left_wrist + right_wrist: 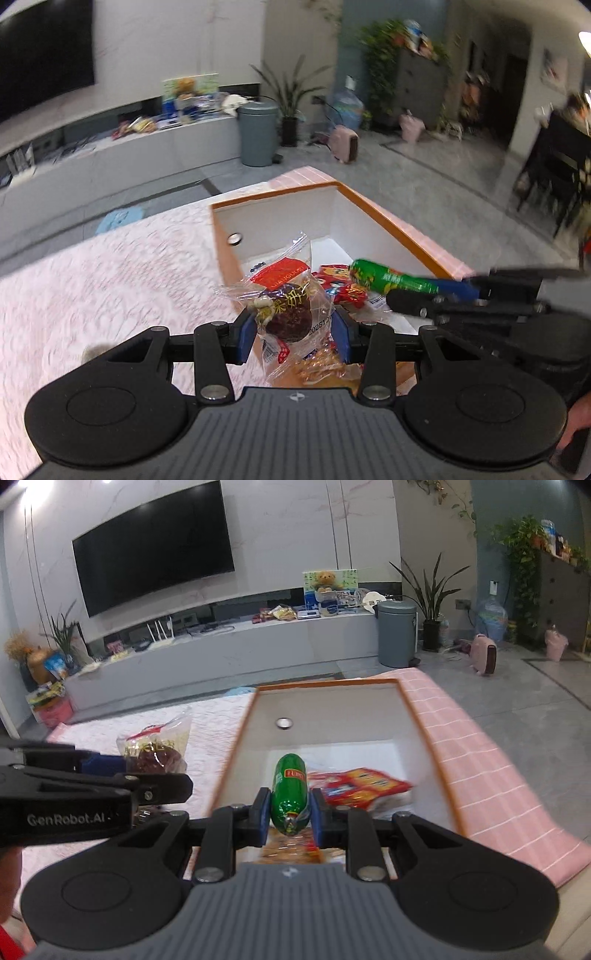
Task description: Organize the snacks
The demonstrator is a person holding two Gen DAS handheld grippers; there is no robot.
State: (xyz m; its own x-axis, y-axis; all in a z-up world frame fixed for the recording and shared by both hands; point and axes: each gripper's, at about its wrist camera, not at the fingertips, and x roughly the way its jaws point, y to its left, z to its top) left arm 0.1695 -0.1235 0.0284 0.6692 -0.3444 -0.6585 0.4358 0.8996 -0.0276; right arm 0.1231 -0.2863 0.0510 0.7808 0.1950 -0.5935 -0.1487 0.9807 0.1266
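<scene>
We hold both grippers above the orange-rimmed white box (413,716). Left gripper (293,326) partly open, clamping a clear-wrapped dark round snack (288,314). Right gripper (289,814) nearly closed, pinching a green foil sausage-shaped snack (289,794).

Both cams ride on the tongs and look forward and down along the fingers, really close over the orange-rimmed box (388,218) on the pink-covered desk (110,280). The left view angles toward the room's right side; the right one faces the TV (153,546) wall. Both catch the box, the grey bin (397,633) and each other's tongs.
</scene>
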